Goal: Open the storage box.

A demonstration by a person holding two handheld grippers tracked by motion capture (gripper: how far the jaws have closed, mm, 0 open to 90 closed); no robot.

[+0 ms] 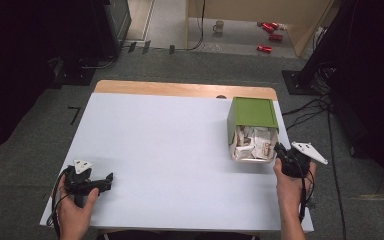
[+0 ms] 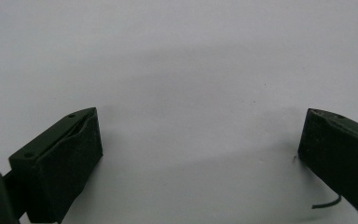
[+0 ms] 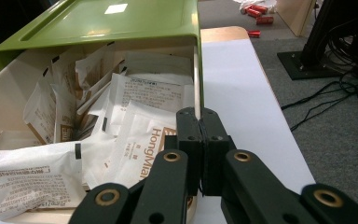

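A box with a green lid (image 1: 252, 112) stands on the right side of the white table (image 1: 170, 150), its open front full of white paper sachets (image 1: 252, 142). My right gripper (image 1: 278, 148) is at the box's near right corner, shut, jaws pressed together with nothing visible between them. In the right gripper view the shut gripper (image 3: 200, 122) sits just in front of the box's right wall, next to the printed sachets (image 3: 135, 126) under the green lid (image 3: 112, 21). My left gripper (image 1: 109, 181) rests low at the table's front left, open; its jaws (image 2: 200, 140) stand wide apart over bare white table.
A strip of wooden tabletop (image 1: 180, 89) runs along the far edge. On the floor beyond are a mug (image 1: 219, 26) and red cans (image 1: 270, 30). Black cables (image 1: 310, 107) lie on the carpet right of the table.
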